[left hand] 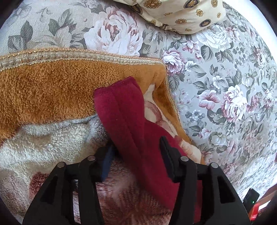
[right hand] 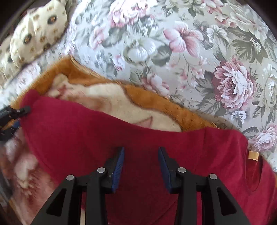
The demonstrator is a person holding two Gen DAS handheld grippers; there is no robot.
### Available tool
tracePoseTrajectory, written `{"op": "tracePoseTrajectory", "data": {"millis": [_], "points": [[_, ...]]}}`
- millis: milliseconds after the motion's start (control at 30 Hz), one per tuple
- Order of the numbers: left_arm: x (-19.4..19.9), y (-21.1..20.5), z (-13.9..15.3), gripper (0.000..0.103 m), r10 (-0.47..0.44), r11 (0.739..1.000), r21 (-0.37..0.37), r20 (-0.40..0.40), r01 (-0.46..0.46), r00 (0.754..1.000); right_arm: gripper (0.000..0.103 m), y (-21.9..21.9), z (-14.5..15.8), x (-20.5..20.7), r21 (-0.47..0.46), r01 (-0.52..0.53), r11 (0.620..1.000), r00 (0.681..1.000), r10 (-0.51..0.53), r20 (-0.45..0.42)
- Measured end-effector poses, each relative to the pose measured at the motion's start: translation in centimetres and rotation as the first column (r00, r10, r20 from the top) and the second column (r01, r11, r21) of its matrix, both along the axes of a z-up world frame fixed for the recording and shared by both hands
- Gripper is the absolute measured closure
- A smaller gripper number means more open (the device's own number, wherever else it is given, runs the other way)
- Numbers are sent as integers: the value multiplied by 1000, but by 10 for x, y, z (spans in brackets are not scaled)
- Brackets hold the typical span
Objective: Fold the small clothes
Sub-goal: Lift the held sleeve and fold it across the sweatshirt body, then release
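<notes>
Red fleece garment (left hand: 131,121) spread on a fuzzy blanket (left hand: 43,90)

Left gripper (left hand: 136,150) jaws apart, cloth loose between; right gripper (right hand: 141,164) half-open just above it.

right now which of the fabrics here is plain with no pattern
The dark red garment, one solid colour. The fleece blanket under it mixes orange, cream and brown, the sheet is floral, and the cream pillow has gold medallions.

No legible txt, labels or nos. anywhere (prints only)
</notes>
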State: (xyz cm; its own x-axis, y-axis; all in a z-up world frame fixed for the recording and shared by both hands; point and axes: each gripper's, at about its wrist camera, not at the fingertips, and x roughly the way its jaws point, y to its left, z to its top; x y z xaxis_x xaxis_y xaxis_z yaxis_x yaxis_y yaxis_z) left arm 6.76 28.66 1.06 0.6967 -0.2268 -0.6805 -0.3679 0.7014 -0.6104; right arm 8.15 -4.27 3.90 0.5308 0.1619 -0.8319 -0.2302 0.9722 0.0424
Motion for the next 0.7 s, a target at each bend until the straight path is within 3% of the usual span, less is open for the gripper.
{"op": "tracePoseTrajectory", "data": {"millis": [100, 133, 167, 233, 400, 567, 700], "points": [[7, -12, 3, 46, -11, 999, 50, -13, 11, 1000, 59, 1, -9, -4, -37, -29, 999, 999, 28, -31], [9, -17, 6, 51, -30, 997, 65, -14, 31, 999, 59, -1, -12, -4, -34, -28, 999, 999, 26, -45], [10, -22, 9, 64, -52, 996, 68, -5, 52, 999, 59, -4, -12, -3, -19, -17, 1000, 999, 16, -48], [8, -33, 23, 73, -90, 991, 104, 16, 88, 996, 59, -16, -4, -5, 31, 29, 999, 999, -27, -45], [-10, -63, 71, 80, -169, 979, 138, 129, 151, 977, 59, -48, 22, -24, 117, 88, 989, 996, -90, 14], [-27, -133, 113, 80, -320, 943, 173, 219, 286, 922, 59, -101, 37, -45, 180, 168, 969, 985, -174, 16], [-37, -215, 116, 80, -489, 869, 197, 206, 454, 847, 59, -144, 46, -60, 219, 240, 946, 968, -249, 18]]}}
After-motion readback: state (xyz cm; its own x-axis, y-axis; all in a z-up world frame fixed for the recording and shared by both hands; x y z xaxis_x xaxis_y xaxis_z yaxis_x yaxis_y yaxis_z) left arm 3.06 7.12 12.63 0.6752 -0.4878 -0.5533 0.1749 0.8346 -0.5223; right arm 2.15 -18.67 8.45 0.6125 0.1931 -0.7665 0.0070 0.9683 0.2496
